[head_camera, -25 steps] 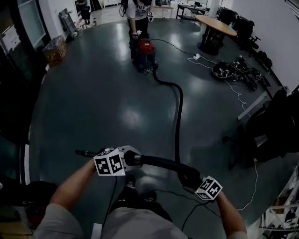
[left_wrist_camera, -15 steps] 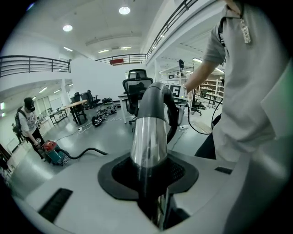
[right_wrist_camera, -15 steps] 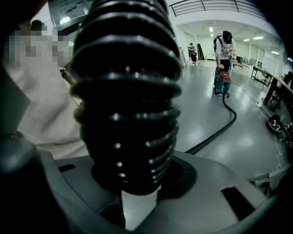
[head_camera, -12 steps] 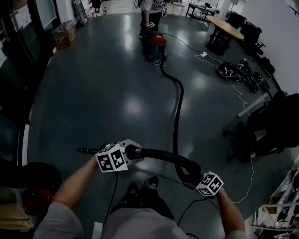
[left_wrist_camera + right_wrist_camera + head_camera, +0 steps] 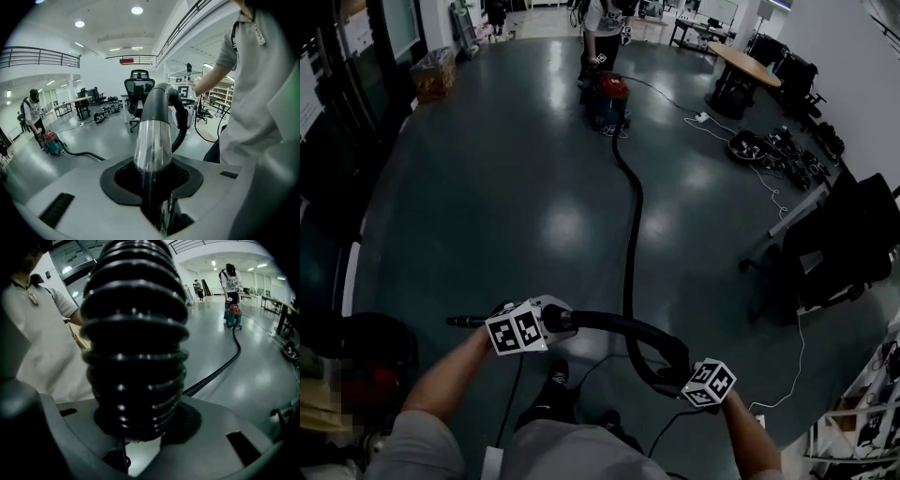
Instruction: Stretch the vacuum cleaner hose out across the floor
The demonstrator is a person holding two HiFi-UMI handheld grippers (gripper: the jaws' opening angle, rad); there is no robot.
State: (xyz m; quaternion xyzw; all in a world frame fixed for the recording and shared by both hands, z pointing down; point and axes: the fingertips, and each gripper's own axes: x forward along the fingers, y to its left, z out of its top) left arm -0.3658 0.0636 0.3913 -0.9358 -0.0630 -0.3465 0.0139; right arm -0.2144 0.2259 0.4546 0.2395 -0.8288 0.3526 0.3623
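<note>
A red and teal vacuum cleaner [image 5: 607, 98] stands far up the floor. Its black ribbed hose [image 5: 628, 234] runs in a nearly straight line down the floor toward me, then loops up into my hands. My right gripper [image 5: 686, 370] is shut on the ribbed hose [image 5: 136, 343] near its end, which fills the right gripper view. My left gripper [image 5: 546, 323] is shut on the chrome wand tube [image 5: 152, 140], whose thin end [image 5: 469, 322] sticks out to the left. In the left gripper view the vacuum cleaner [image 5: 52, 143] shows small at far left.
A person [image 5: 605, 23] stands right behind the vacuum cleaner. A round table [image 5: 741, 66] and a heap of gear with cables [image 5: 778, 150] lie at the right. A dark office chair [image 5: 830, 253] stands nearer on the right, a box [image 5: 436, 70] at upper left.
The hose's bend on the floor has pulled out into a straighter line. Both grippers keep their grips, and the right one has sunk slightly lower in the view.
</note>
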